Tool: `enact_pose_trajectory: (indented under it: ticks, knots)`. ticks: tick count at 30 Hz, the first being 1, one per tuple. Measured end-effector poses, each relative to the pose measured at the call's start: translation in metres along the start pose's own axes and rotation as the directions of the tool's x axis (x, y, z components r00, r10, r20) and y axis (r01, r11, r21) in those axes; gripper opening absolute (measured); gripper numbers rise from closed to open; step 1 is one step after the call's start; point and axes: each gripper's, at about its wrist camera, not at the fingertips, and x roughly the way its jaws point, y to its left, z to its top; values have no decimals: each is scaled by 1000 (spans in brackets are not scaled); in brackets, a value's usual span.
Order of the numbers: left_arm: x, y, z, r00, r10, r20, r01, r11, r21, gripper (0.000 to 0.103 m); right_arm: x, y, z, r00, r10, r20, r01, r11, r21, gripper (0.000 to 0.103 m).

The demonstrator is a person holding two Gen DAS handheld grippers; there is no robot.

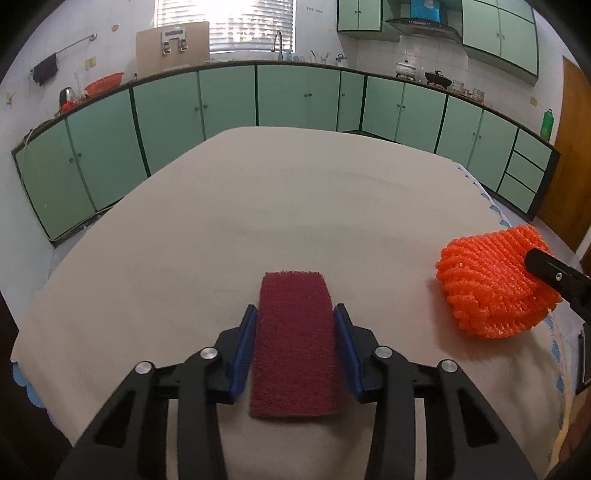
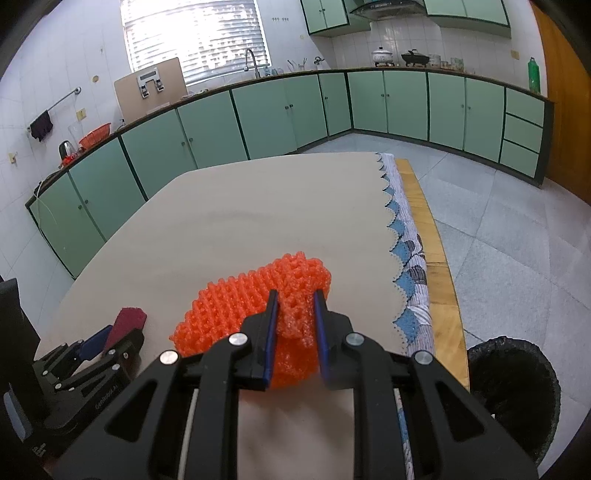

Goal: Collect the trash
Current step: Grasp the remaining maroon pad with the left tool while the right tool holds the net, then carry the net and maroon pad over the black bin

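Orange foam net (image 2: 255, 306) pinched by R gripper (image 2: 295, 328) nr table edge (image 2: 388, 236); L gripper (image 1: 295, 332) pinches maroon pad (image 1: 293, 343).

Green cabinets (image 2: 280, 114) — bright blinded window (image 2: 195, 37) — grey tiled floor (image 2: 509, 229)

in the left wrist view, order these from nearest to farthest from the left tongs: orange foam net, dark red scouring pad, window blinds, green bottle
1. dark red scouring pad: between the left tongs, on the table.
2. orange foam net: to the right on the table, held by the right tongs.
3. green bottle: far right on the counter.
4. window blinds: back wall, above the sink.
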Motion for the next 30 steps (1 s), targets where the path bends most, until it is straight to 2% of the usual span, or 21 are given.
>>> enact_pose_trajectory:
  ticks: [4, 11, 30]
  knots:
    - [-4, 0, 2, 1000, -11, 6, 11, 1000, -6, 41, -1, 1, 0, 1000, -1, 1, 1, 1000, -1, 17]
    - [-28, -6, 15, 997, -36, 70, 35, 999, 13, 41, -14, 0, 4, 1000, 12, 25, -12, 1000, -3, 17]
    - [-87, -51, 39, 974, -150, 172, 136, 986, 92, 41, -100, -28, 18, 988, -13, 153, 16, 1000, -14, 17]
